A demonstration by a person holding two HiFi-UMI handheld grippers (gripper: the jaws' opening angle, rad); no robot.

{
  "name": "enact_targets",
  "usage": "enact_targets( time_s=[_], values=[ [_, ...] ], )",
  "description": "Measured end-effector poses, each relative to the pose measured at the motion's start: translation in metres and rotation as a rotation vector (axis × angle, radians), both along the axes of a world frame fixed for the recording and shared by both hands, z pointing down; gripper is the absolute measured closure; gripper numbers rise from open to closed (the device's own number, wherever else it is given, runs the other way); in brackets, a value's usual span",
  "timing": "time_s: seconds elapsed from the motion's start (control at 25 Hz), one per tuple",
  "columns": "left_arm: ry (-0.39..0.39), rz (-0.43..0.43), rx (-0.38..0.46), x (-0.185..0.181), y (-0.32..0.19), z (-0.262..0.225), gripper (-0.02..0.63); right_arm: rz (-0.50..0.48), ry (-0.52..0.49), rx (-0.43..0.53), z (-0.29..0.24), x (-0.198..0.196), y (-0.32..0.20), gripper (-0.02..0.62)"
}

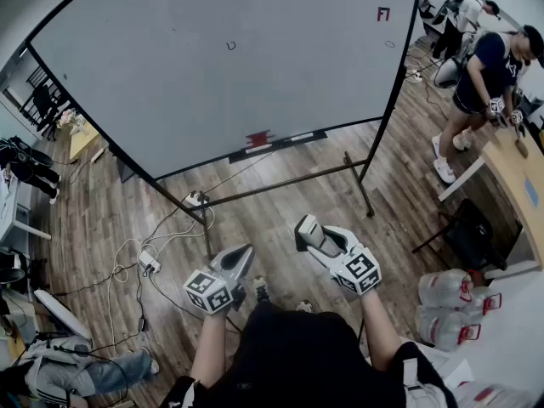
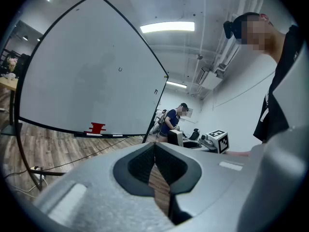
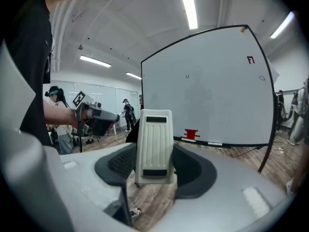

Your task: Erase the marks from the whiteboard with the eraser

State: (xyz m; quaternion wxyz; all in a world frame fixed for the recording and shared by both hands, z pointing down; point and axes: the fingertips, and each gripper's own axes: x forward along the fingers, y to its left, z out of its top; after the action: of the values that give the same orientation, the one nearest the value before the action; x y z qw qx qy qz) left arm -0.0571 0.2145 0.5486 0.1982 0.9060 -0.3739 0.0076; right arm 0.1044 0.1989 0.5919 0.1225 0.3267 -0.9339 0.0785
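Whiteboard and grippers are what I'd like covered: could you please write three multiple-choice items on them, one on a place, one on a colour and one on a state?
1. Where on the whiteboard is the red mark?
A. Near its upper right corner
B. Near its lower left corner
C. At its centre

2. What colour is the eraser?
A. Blue
B. Off-white
C. Black

3. How does the left gripper stand?
A. Wide open
B. Shut on the eraser
C. Shut, with nothing between its jaws

Key:
1 A, as the head view shows the mark by the board's top right corner.
2 B, as the right gripper view shows its pale ribbed body.
3 C, as the left gripper view shows the jaws meeting, with only floor beyond them.
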Motion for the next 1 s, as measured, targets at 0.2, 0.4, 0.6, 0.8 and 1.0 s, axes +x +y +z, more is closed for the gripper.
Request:
enact_targets(
  time_s=[0.2, 0.4, 0.6, 0.8, 1.0],
  values=[
    [0.0, -0.002, 0.003, -0.009, -0.001, -0.001, 0.594, -0.005, 0.003, 0.002, -0.001, -0.01, -0.001, 0.356],
    [0.003, -0.006, -0.003, -0.014, -0.002, 0.001, 0.595, -0.013, 0.014, -0.007, 0.002, -0.015, -0.003, 0.356],
    [0.011, -0.012, -0.01, -0.021, -0.007, 0.004, 0.595, -0.026, 0.026, -0.014, 0.004, -0.022, -0.007, 0.356],
    [0.021, -0.012, -0.012, -0.031, -0.014, 0.005, 0.594, -0.033, 0.024, -0.022, 0.003, -0.034, -0.015, 0.356],
    [0.031, -0.024, -0.016, -0.053, -0.027, 0.006, 0.595, -0.036, 0.029, -0.027, 0.002, -0.054, -0.029, 0.356]
  ],
)
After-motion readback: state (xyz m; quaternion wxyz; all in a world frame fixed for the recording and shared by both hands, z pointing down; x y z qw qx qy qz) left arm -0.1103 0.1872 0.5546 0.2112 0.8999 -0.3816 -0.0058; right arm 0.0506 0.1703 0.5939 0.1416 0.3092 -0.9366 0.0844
